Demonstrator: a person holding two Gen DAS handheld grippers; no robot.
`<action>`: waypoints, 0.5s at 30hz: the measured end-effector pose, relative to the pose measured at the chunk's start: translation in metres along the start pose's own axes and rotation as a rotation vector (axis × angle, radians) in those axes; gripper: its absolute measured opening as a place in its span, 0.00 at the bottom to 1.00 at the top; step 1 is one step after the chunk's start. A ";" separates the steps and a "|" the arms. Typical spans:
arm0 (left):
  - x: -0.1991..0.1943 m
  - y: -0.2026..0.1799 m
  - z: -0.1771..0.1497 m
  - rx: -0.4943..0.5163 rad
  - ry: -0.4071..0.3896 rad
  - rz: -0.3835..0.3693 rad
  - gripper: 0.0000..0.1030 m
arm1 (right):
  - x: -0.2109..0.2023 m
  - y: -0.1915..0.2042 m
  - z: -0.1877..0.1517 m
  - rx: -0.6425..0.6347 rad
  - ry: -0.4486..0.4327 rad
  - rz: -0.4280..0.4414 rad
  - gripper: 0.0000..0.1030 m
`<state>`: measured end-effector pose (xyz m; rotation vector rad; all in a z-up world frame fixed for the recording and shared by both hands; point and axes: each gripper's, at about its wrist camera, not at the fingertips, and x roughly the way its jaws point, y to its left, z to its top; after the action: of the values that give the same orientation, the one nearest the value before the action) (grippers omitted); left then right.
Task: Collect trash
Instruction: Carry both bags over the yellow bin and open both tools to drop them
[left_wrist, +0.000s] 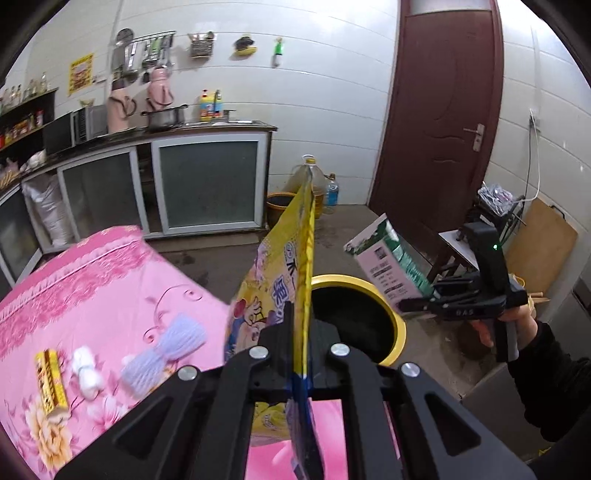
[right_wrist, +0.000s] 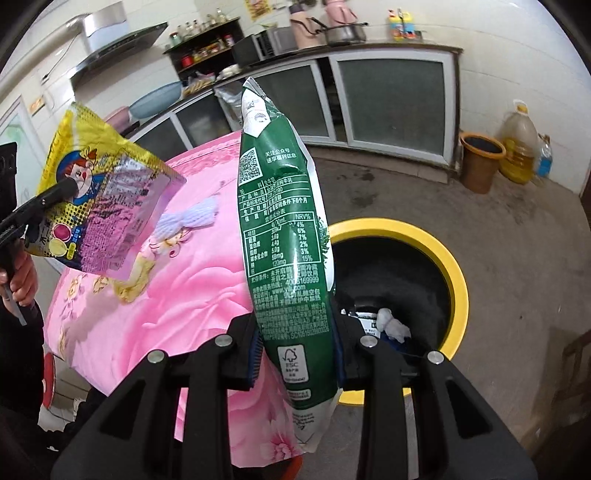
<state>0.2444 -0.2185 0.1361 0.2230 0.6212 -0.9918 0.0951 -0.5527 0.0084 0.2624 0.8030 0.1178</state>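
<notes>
My left gripper (left_wrist: 301, 328) is shut on a yellow snack wrapper (left_wrist: 280, 280), held upright over the table's edge beside the bin; it also shows in the right wrist view (right_wrist: 107, 206). My right gripper (right_wrist: 297, 332) is shut on a green and white milk carton (right_wrist: 284, 229), seen in the left wrist view (left_wrist: 388, 262) beyond the bin. The yellow-rimmed black trash bin (left_wrist: 397, 325) stands on the floor next to the table, with white paper trash (right_wrist: 393, 325) inside. On the pink tablecloth (left_wrist: 92, 295) lie a purple foam net (left_wrist: 164, 350), a white wad (left_wrist: 86, 365) and a yellow box (left_wrist: 51, 384).
Kitchen cabinets (left_wrist: 207, 181) line the far wall. An orange bucket (right_wrist: 480, 158) and oil bottles (right_wrist: 519, 147) stand on the floor by them. A dark red door (left_wrist: 439, 122) is at the right, with a stool (left_wrist: 458, 247) and a cardboard box (left_wrist: 498, 402) near it.
</notes>
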 end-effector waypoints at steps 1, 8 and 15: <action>0.005 -0.004 0.003 0.002 0.004 -0.012 0.04 | 0.002 -0.005 0.000 0.007 0.001 -0.004 0.28; 0.063 -0.034 0.020 0.018 0.047 -0.093 0.04 | 0.015 -0.023 -0.006 0.055 0.026 -0.017 0.28; 0.124 -0.049 0.024 -0.032 0.101 -0.130 0.04 | 0.029 -0.043 -0.008 0.128 0.055 -0.053 0.28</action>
<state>0.2617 -0.3441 0.0884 0.2073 0.7505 -1.0995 0.1097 -0.5871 -0.0289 0.3596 0.8724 0.0239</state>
